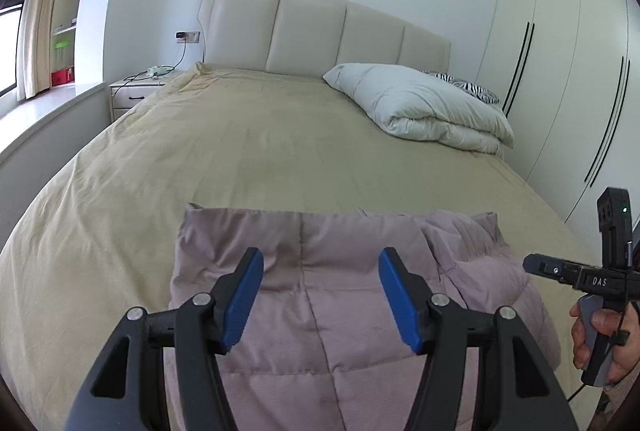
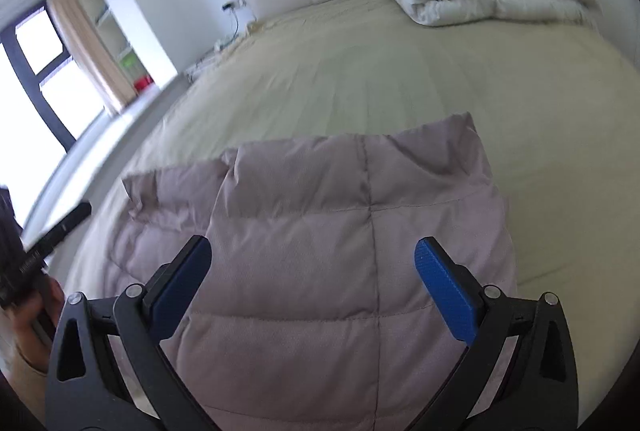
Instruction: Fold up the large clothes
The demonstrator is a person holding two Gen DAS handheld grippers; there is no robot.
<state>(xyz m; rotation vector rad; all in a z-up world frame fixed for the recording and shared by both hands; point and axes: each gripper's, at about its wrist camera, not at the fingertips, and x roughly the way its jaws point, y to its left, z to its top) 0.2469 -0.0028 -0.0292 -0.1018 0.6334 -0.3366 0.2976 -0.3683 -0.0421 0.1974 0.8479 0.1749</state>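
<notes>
Here, the quilted mauve coat (image 1: 340, 311) lies folded on the near part of the beige bedspread (image 1: 240, 135), its far edge straight and roughly parallel to the headboard (image 1: 320, 27). The left gripper (image 1: 320, 295) hovers over the coat with its blue pads (image 1: 244, 299) spread apart; no fabric sits between them. The right gripper (image 2: 312, 287) likewise hangs above the coat, jaws spread wide and holding nothing. In the left wrist view, the right gripper's body and the hand (image 1: 600, 335) holding it appear just beyond the coat's right edge.

Beyond the coat's far edge, the bedspread runs bare toward the headboard. A folded white duvet (image 1: 424, 107) occupies the far right corner, well apart from the coat, with a zebra-print pillow (image 1: 464, 85) behind it. Left of the coat, bare bedspread extends to the bed's edge. A wardrobe (image 1: 560, 91) flanks the right side.
</notes>
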